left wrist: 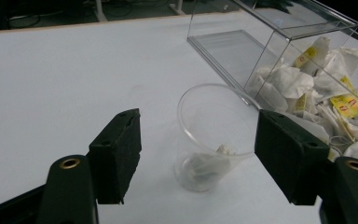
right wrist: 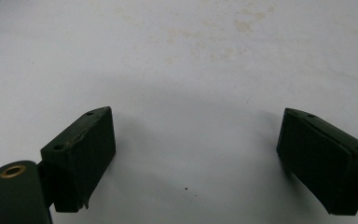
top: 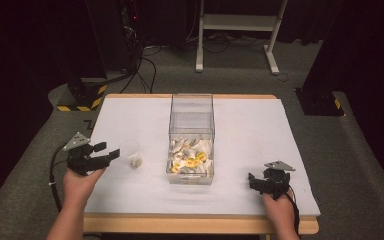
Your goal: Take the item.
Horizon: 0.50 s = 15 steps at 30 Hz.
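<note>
Both tongs sit spread wide with nothing between their jaws: my left tongs (top: 109, 151) point toward the clear plastic cup (top: 130, 150) from just beside it, and my right tongs (top: 252, 181) rest low near the front right corner of the worktop (top: 260, 125), well apart from everything else.

Beyond me the room is dark, with grey carpet floor (top: 360, 165), a white metal stand (top: 240, 25) at the back, black cables (top: 142, 70) trailing across the carpet, and a black post base with yellow-and-black hazard tape (top: 82, 97) off the far left corner.

A white covering lies over the worktop, with a wooden edge (top: 190, 224) showing along the front. In the right gripper view I see faint tan stains (right wrist: 205, 28) on that white surface and one tiny dark speck (right wrist: 186, 188).

At the centre stands a clear rectangular bin (top: 191, 137), its near half heaped with white tea bags (top: 190, 155) bearing yellow tags. Left of the bin the cup stands upright, and in the left gripper view I see one tea bag (left wrist: 205, 163) lying in its bottom.
</note>
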Each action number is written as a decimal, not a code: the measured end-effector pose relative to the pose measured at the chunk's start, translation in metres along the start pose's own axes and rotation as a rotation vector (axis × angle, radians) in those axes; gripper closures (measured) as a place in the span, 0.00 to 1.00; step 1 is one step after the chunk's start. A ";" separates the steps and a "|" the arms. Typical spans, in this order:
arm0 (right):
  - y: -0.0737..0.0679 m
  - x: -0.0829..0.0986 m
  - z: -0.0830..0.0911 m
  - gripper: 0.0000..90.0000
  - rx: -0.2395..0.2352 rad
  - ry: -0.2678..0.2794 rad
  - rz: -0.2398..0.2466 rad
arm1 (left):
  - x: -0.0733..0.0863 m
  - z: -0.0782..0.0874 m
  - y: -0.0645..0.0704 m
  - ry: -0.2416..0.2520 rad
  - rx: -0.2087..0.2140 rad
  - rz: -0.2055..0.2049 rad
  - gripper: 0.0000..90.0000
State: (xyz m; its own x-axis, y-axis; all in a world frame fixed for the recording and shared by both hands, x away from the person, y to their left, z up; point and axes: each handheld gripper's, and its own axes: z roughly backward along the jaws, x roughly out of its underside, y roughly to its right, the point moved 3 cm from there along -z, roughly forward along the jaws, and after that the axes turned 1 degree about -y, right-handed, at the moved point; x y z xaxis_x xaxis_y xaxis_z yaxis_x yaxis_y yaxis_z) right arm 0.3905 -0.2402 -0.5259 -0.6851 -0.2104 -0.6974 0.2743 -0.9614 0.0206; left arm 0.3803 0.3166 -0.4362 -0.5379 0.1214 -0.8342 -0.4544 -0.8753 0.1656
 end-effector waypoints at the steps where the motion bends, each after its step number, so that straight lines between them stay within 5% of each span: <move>1: 0.000 0.000 0.000 0.13 -0.001 -0.002 -0.002 | 0.004 0.000 -0.002 -0.006 0.000 0.009 0.35; 15: 0.000 0.000 0.000 0.13 0.000 0.000 0.001 | 0.065 -0.013 -0.019 -0.115 -0.014 0.039 0.32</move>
State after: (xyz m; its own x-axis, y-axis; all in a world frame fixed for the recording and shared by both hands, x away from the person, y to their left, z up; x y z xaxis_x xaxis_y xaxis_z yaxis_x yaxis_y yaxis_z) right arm 0.3904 -0.2402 -0.5259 -0.6849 -0.2110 -0.6974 0.2747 -0.9613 0.0210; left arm 0.3630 0.3350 -0.5008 -0.6332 0.1398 -0.7613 -0.4222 -0.8867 0.1883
